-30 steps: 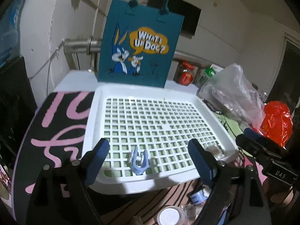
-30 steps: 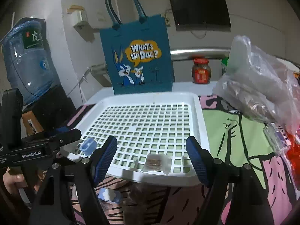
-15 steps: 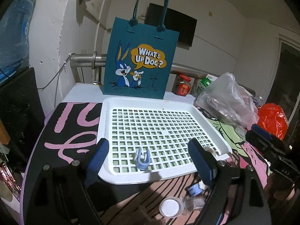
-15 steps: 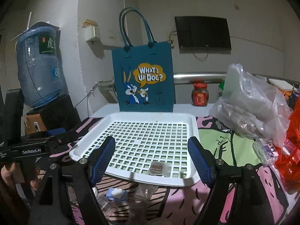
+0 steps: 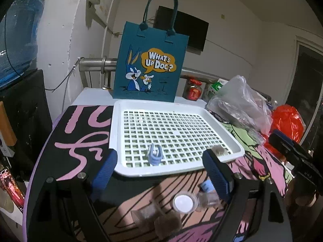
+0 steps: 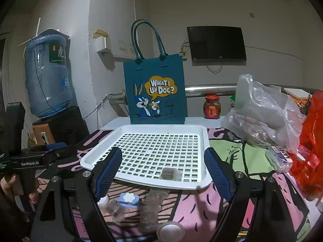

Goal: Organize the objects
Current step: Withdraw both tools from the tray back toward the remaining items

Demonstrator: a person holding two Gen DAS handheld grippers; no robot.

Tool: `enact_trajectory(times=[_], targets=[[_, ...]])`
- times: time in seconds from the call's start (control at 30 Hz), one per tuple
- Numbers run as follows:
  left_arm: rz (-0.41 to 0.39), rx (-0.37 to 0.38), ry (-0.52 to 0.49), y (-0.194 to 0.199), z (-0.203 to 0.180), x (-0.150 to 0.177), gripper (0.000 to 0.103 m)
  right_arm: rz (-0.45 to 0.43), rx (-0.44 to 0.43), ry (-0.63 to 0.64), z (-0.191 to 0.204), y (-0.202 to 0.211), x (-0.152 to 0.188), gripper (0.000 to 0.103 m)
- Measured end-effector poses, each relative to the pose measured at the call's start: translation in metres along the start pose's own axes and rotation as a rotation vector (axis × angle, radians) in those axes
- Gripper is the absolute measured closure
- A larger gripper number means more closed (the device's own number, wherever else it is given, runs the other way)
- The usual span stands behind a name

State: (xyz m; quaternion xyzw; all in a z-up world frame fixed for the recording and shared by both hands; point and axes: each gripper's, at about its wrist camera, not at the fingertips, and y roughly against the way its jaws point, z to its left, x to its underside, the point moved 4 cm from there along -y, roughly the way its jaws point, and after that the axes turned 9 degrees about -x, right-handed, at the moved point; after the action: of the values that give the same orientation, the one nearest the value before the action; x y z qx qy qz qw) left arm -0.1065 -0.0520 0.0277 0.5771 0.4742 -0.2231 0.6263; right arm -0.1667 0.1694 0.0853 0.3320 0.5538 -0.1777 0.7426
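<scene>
A white slotted tray (image 5: 230, 139) (image 6: 203, 139) lies on the patterned table. A blue clip (image 5: 154, 155) stands in its near part, and a small clear-wrapped brown item (image 6: 169, 173) lies near its front right corner. My left gripper (image 5: 161, 173) is open and empty, just in front of the tray. My right gripper (image 6: 163, 171) is open and empty over the tray's near edge. On the table in front of the tray lie a blue flower clip (image 6: 129, 200), a small clear bottle with a white cap (image 5: 184, 201) and clear wrapped pieces (image 6: 155, 211).
A teal cartoon tote bag (image 5: 150, 64) (image 6: 155, 92) stands behind the tray. A clear plastic bag (image 6: 262, 109), a red bag (image 6: 308, 151) and a red jar (image 6: 212, 107) are at the right. A water jug (image 6: 47, 74) stands at the left.
Both grippers have drawn back and up from the tray, so the small items on the table in front of it have come into view. Both stay open.
</scene>
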Motion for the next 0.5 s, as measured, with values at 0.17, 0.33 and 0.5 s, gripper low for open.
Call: enact_trajectory(times=[0.17,0.33,0.5], targets=[[0.014,-0.005,-0.009,0.004,0.000,0.012,0.016,0.009,0.012,-0.019,-0.007,0.005,0.010,0.019],[0.007,-0.014,-0.034,0.010,-0.003,0.019,0.016,0.020,0.017,-0.024,-0.009,0.008,0.015,0.019],[0.019,-0.007,-0.058,0.013,-0.007,0.026,0.016,0.035,0.014,-0.013,-0.007,0.008,0.020,0.019]])
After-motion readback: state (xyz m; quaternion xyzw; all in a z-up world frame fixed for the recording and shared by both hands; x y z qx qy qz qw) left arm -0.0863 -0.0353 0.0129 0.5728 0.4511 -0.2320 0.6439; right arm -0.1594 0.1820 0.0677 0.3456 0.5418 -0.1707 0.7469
